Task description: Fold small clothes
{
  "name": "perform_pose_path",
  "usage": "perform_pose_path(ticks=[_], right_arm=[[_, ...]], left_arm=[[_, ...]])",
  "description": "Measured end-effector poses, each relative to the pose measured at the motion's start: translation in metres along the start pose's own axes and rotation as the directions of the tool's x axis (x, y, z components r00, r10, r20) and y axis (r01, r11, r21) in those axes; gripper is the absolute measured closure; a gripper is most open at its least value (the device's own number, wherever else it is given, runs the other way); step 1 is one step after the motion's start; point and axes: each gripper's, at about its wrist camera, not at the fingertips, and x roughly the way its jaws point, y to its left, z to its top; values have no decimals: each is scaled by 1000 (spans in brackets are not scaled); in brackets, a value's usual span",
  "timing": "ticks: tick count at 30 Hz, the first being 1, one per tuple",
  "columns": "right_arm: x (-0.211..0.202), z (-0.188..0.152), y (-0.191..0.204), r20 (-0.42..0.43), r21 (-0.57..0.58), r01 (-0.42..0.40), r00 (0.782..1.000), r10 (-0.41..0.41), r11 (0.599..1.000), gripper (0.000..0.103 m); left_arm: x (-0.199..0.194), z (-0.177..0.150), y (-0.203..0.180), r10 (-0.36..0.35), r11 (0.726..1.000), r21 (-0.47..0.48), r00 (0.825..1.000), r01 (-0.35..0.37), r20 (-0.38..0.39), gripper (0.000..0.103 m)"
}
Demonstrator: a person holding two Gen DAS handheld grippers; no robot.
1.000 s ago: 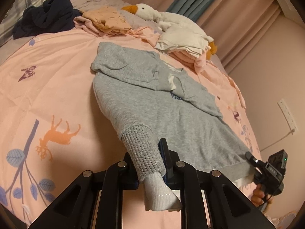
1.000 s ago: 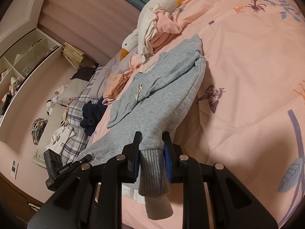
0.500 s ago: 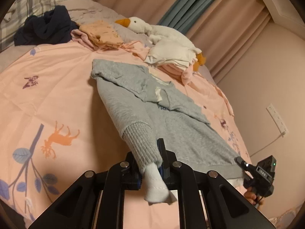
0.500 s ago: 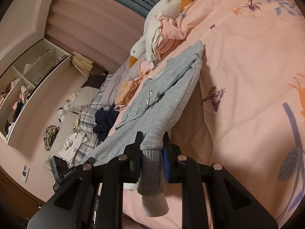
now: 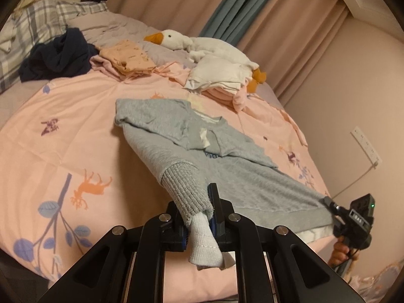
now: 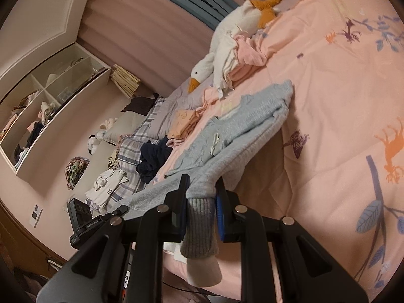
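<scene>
Clamped in the left gripper [image 5: 198, 217]: the ribbed cuff [image 5: 186, 189] of a grey sweatshirt [image 5: 227, 174], with a paler inner cuff hanging limp below the jaws toward the camera. Stretched from that grip away over the pink bedspread [image 5: 63, 131], with the far shoulder and collar lying on the bed and the near part lifted clear of it. Seen only from the left wrist: a white tag [image 5: 203, 137] on the folded-over chest, a strip of blue lettering just below it, and at the right edge the other gripper [image 5: 328, 200] pinching the hem corner, a hand [image 5: 339, 252] below it. Closed likewise on a ribbed grey cuff [image 6: 200, 224], the right gripper [image 6: 199, 203], the sleeve running up and away from it to the garment's body [image 6: 242, 126]. Shown only from the right wrist: wall shelves [image 6: 43, 106] with piled clothes far left, and the left tool's black body [image 6: 83, 217] near left beside the hem. In both views, beyond the sweatshirt: a plush goose [image 5: 202, 48] with folded white and pink clothes [image 5: 222, 78] against it, a folded peach garment [image 5: 126, 58], a dark navy heap [image 5: 58, 55] and a plaid pillow [image 5: 32, 25] at the far end.
</scene>
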Motion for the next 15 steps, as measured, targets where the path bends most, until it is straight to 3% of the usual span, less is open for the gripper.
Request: perform_pose_path(ticks=[15], right_arm=[[34, 35, -5, 20, 3, 35, 999, -35, 999, 83]], left_arm=[[37, 35, 11, 33, 999, 11, 999, -33, -31, 92]])
